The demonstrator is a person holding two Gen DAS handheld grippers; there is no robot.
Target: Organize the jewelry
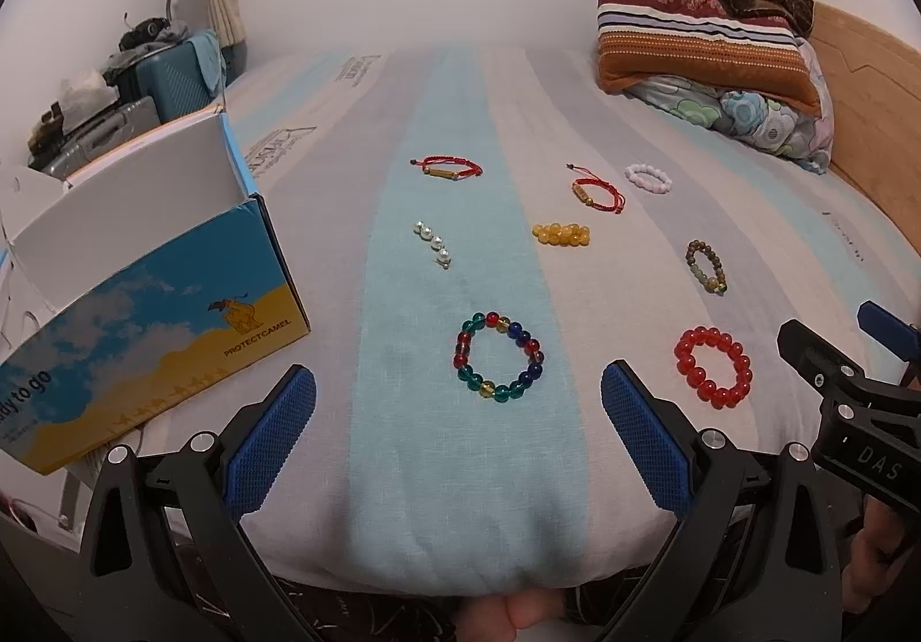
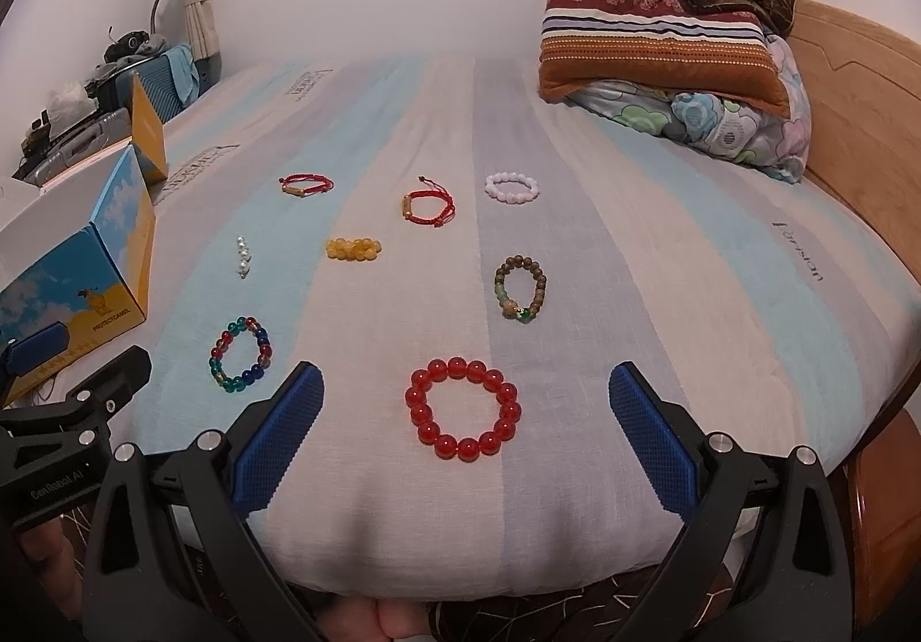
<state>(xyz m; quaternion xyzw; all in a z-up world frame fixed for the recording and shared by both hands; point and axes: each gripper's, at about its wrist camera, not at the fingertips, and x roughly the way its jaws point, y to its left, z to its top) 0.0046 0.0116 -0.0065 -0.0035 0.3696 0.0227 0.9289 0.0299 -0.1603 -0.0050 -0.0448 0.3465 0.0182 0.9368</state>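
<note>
Several bracelets lie spread on the striped bed sheet. My left gripper [image 1: 459,400] is open, just in front of a multicolour bead bracelet [image 1: 499,356]. My right gripper [image 2: 466,400] is open around the near side of a red bead bracelet [image 2: 463,409], not touching it. Farther off lie a brown bead bracelet [image 2: 521,288], a yellow bead bracelet [image 2: 353,247], a pearl strand [image 2: 243,257], two red cord bracelets [image 2: 307,184] [image 2: 428,207] and a white bead bracelet [image 2: 512,188]. An open blue and yellow box [image 1: 144,308] stands at the left.
Stacked pillows and a folded quilt [image 2: 668,54] sit at the far right by the wooden headboard [image 2: 852,112]. Suitcases and a lamp [image 1: 144,78] stand beyond the bed's left side. The bed's near edge drops off just under both grippers.
</note>
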